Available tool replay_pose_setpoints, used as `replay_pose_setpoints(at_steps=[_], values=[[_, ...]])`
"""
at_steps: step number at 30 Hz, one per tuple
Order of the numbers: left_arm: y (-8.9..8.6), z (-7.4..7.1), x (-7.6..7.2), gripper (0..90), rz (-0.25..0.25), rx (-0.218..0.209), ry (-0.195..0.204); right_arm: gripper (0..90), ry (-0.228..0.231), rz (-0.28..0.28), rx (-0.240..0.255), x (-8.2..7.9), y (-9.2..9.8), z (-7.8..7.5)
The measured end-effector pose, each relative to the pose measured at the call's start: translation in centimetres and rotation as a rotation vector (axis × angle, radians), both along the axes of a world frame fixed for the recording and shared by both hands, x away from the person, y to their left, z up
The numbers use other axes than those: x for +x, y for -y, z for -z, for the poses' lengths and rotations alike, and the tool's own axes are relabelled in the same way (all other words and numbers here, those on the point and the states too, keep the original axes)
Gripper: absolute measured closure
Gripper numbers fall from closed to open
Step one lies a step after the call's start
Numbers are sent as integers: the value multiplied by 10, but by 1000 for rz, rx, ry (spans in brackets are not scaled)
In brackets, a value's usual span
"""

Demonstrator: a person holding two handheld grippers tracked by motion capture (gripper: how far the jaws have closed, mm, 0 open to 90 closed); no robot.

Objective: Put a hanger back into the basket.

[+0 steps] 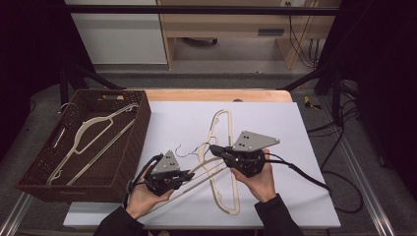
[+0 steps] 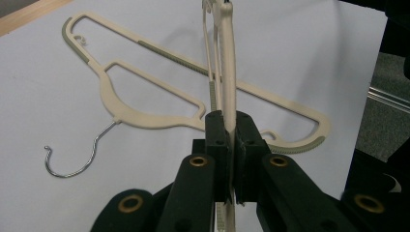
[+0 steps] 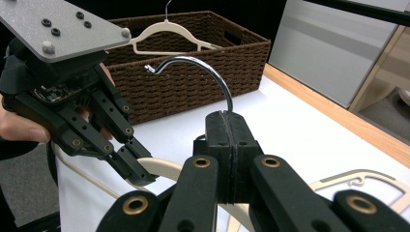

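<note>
The person is holding one cream hanger (image 1: 209, 169) lifted over the white sheet (image 1: 275, 128), with both grippers on it; the left gripper (image 1: 188, 174) is clamping its jaws tight on the hanger's arm, and in the left gripper view this arm (image 2: 229, 72) is running straight up out of the pinch; the right gripper (image 1: 215, 149) is closing its jaws on the base of the metal hook (image 3: 203, 67), which is curving up out of them. A second hanger (image 2: 145, 92) is lying flat on the sheet under the held one, apart from it as far as I can tell; a third hanger (image 1: 93, 132) is resting already inside the brown woven basket (image 1: 140, 128) at the left of the table.

The step in hand seems to be carrying the held hanger to the basket. To do it well, I think both grips should be staying firm, because the thin arm may be turning between the pads; the two hands should be moving together at the same speed, so the plastic is not twisting; the hanger should be rising enough for clearing the basket wall and the lying hanger's wire hook (image 2: 77, 154); then it should be going down along the basket's length, beside the third hanger, before the jaws are opening.
</note>
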State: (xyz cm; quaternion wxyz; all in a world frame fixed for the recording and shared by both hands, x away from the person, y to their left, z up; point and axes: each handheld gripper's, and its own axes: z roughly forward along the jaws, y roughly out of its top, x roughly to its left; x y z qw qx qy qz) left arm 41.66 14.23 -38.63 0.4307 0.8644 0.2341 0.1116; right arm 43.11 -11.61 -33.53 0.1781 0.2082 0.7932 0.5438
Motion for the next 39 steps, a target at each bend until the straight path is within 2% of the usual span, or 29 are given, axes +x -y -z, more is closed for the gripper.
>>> replay_pose_setpoints(at_steps=[2, 5, 6, 7, 8, 9, 10, 11, 14, 15, 16, 17, 18, 19, 20, 22, 23, 24, 26, 27, 29, 31, 32, 33, 34, 36, 37, 38, 39], values=[[-1, -2, -1, 868, -2, -5, 3, 900, 4, -5, 10, -3, 3, 0], [-7, -13, -2, 868, -26, -23, 20, 820, 7, 11, 20, -10, 16, -2], [-7, -13, -2, 868, -26, -23, 20, 820, 7, 11, 20, -10, 16, -2], [-11, -21, -3, 867, -41, -39, 30, 748, 3, 34, 24, -13, 26, -2], [-11, -21, -3, 868, -41, -39, 30, 748, 3, 34, 24, -13, 26, -2], [-14, -26, -4, 868, -48, -49, 34, 672, -8, 62, 31, -16, 37, 0], [-17, -32, -4, 868, -56, -62, 40, 672, -8, 62, 31, -16, 37, 0], [-23, -44, -6, 868, -65, -76, 50, 564, -15, 110, 38, -19, 49, 3], [-31, -64, -10, 868, -71, -74, 79, 437, -22, 172, 34, -21, 63, 7], [-31, -64, -10, 868, -71, -74, 79, 437, -22, 172, 34, -21, 63, 7], [-34, -73, -11, 868, -72, -76, 87, 381, -36, 215, 30, -22, 73, 12], [-37, -79, -11, 868, -69, -74, 94, 381, -36, 215, 30, -22, 73, 12], [-45, -92, -10, 867, -70, -83, 104, 330, -46, 244, 28, -22, 81, 17], [-45, -92, -10, 867, -70, -83, 104, 330, -46, 244, 28, -22, 81, 17], [-53, -103, -8, 867, -63, -82, 124, 265, -57, 279, 26, -22, 88, 23], [-63, -113, -5, 867, -64, -82, 124, 209, -64, 310, 26, -22, 95, 30], [-63, -113, -5, 867, -64, -82, 124, 182, -69, 325, 30, -22, 98, 33], [-74, -121, -1, 867, -74, -80, 132, 165, -71, 335, 28, -22, 101, 36], [-87, -128, 3, 867, -96, -70, 137, 146, -81, 356, 26, -23, 106, 40], [-87, -128, 3, 867, -96, -70, 137, 141, -82, 362, 27, -23, 108, 43], [-101, -133, 9, 867, -119, -83, 131, 138, -85, 366, 28, -23, 110, 44], [-125, -138, 19, 868, -137, -88, 121, 128, -91, 386, 25, -24, 116, 48], [-125, -138, 19, 867, -137, -88, 121, 128, -91, 386, 25, -24, 116, 48], [-139, -139, 26, 867, -149, -69, 125, 122, -96, 393, 27, -24, 119, 49], [-139, -139, 26, 867, -149, -69, 125, 121, -96, 398, 30, -25, 120, 49], [-159, -138, 36, 867, -179, -41, 127, 112, -98, 402, 25, -25, 121, 50], [-159, -138, 36, 867, -179, -41, 127, 112, -98, 402, 25, -25, 121, 50], [-171, -136, 42, 867, -197, -22, 123, 109, -99, 404, 25, -25, 121, 50], [-171, -136, 42, 867, -197, -22, 123, 109, -99, 404, 25, -25, 121, 50]])
